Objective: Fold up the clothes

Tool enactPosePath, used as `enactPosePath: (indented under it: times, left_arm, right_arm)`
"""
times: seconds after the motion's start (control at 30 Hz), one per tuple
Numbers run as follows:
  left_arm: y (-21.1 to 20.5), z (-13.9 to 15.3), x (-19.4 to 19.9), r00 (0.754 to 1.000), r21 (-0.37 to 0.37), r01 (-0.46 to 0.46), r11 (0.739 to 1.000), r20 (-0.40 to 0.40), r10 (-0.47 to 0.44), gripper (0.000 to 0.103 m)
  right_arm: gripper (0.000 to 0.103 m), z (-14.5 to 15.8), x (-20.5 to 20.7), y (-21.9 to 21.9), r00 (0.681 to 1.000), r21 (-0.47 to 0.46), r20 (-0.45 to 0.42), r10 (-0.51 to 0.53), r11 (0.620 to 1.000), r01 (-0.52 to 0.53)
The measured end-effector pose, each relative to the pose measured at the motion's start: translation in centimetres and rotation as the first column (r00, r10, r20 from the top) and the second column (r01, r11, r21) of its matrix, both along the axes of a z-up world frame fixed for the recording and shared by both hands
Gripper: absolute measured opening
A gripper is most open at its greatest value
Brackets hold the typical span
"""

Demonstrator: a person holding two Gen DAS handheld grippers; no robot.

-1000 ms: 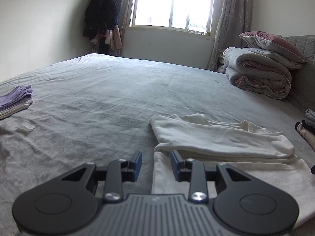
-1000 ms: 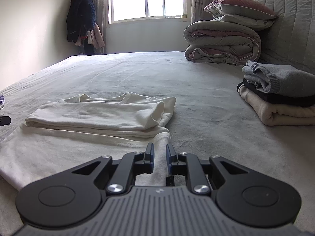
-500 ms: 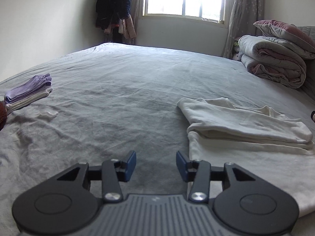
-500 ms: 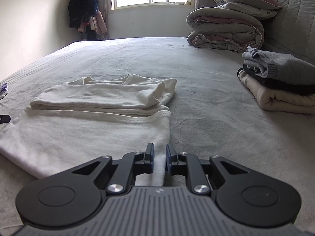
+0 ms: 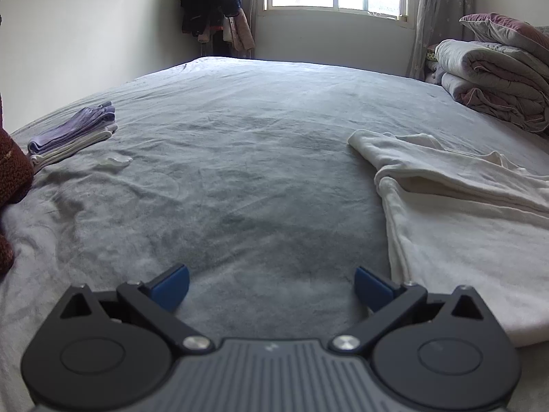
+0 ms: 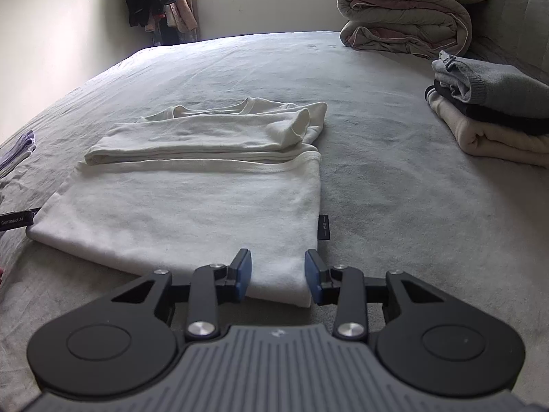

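The cream shirt lies flat on the grey bed, partly folded: its far part is doubled into a thick band with the collar and sleeve on top, and its near part is a single smooth panel reaching toward both grippers. Its long axis, as it now lies, runs left to right across the bed, so the next fold looks likely to carry the near edge away toward the far band. The right gripper is the nearer of the two: the shirt's near right corner sits directly between its jaws, which are partly apart and opening, the blue pads not pressing on the cloth as far as the right wrist view shows. A small dark label sticks out from the right side seam just beyond that corner. The left gripper stands to the left of the shirt, over bare bed; its jaws are opening to their widest and hold nothing, and the shirt's left edge lies just off the right-hand jaw. To take its corner, the left one would need to shift right. A folded stack sits far right and a lilac pile far left, both well apart from the shirt.
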State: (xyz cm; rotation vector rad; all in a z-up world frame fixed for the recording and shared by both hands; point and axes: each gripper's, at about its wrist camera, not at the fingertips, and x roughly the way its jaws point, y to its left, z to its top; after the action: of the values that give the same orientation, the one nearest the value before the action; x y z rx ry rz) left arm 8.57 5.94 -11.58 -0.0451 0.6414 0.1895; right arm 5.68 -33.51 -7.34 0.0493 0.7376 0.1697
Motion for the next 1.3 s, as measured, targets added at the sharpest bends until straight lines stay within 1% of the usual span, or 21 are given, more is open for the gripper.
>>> enactPosePath:
  times: [0.07, 0.2, 0.47, 0.6, 0.73, 0.87, 1.13, 1.3]
  left_arm:
    - [-0.2, 0.0, 0.1, 1.0, 0.014, 0.0, 1.0, -0.005, 0.0, 0.103]
    - [-0.1, -0.1, 0.1, 1.0, 0.007, 0.0, 1.0, -0.005, 0.0, 0.103]
    - [-0.1, -0.1, 0.0, 1.0, 0.007, 0.0, 1.0, -0.005, 0.0, 0.103]
    - [-0.1, 0.0, 0.0, 1.0, 0.008, 0.0, 1.0, -0.005, 0.0, 0.103]
    - [-0.1, 0.0, 0.0, 1.0, 0.008, 0.001, 1.0, -0.006, -0.001, 0.103]
    - [-0.1, 0.0, 0.0, 1.0, 0.008, 0.001, 1.0, -0.006, -0.001, 0.103]
    - [-0.1, 0.0, 0.0, 1.0, 0.008, 0.001, 1.0, -0.006, -0.001, 0.103]
    - [-0.1, 0.0, 0.0, 1.0, 0.008, 0.001, 1.0, -0.006, -0.001, 0.103]
  right_arm:
    - [0.039, 0.2, -0.3, -0.2, 1.0, 0.008, 0.002, 0.002, 1.0, -0.002]
    - [0.04, 0.4, -0.6, -0.8, 1.0, 0.007, 0.005, 0.0, 1.0, 0.0]
    - [0.04, 0.0, -1.2, -1.2, 0.999, 0.05, -0.013, -0.052, 0.997, 0.052]
    - [0.043, 0.2, -2.0, -0.6, 0.999, 0.038, -0.006, -0.041, 0.998, 0.041]
    - [0.044, 0.4, -2.6, -0.5, 1.0, 0.012, 0.006, -0.022, 1.0, 0.022]
    - [0.044, 0.1, -2.8, -0.9, 1.0, -0.007, 0.0, -0.027, 1.0, 0.027]
    - [0.044, -0.3, -2.7, -1.3, 0.999, -0.015, -0.009, -0.04, 0.999, 0.04]
    - [0.047, -0.4, -2.5, -1.4, 0.999, -0.004, -0.018, -0.043, 0.999, 0.043]
